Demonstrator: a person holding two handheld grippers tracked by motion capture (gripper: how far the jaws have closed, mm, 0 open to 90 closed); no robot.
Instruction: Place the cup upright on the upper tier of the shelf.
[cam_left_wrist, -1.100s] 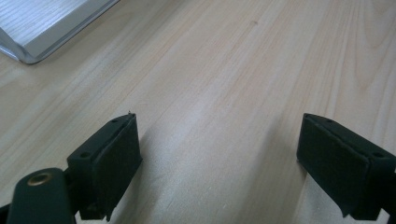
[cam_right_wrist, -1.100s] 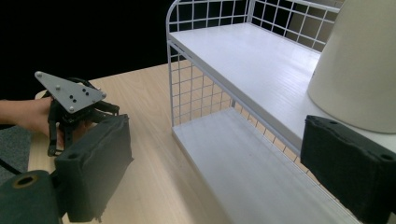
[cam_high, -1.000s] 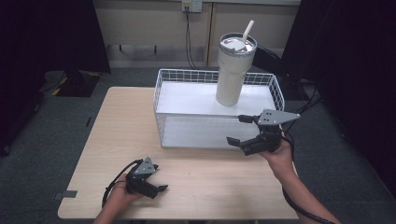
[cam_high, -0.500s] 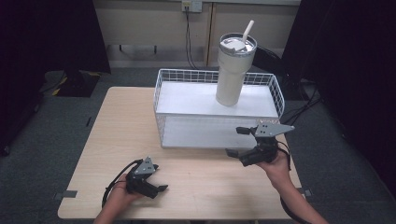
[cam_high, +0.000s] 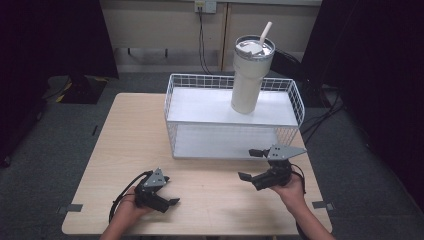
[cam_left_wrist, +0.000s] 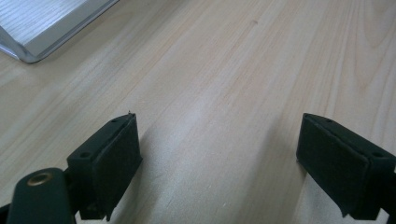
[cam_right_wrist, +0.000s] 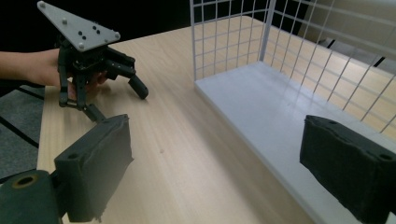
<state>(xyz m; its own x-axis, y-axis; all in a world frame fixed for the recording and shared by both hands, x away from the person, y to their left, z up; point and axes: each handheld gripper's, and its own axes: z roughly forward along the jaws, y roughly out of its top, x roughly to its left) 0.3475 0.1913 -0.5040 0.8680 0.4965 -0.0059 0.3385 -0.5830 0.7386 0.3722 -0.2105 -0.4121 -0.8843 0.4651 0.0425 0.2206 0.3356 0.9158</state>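
A cream tumbler (cam_high: 248, 80) with a lid and straw stands upright on the top shelf of a white wire rack (cam_high: 200, 102) at the back of the wooden table (cam_high: 125, 130). My left gripper (cam_high: 170, 190) rests open near the front left, its jaws (cam_left_wrist: 219, 158) wide over bare wood. My right gripper (cam_high: 247, 164) is open just in front of the rack's right front corner, with nothing between its pads (cam_right_wrist: 95, 161). From the right gripper view the left gripper (cam_right_wrist: 118, 101) and its grey plate are seen across the table.
The rack's lower white plate (cam_right_wrist: 261, 107) lies close to my right gripper's right jaw, with wire mesh (cam_right_wrist: 233, 37) rising behind it. A corner of that plate (cam_left_wrist: 42, 23) is ahead of my left gripper. Cables trail off the table's front left. Dark floor surrounds the table.
My right gripper has pulled back from the rack's front toward the near edge and come lower. The left gripper has stayed put.
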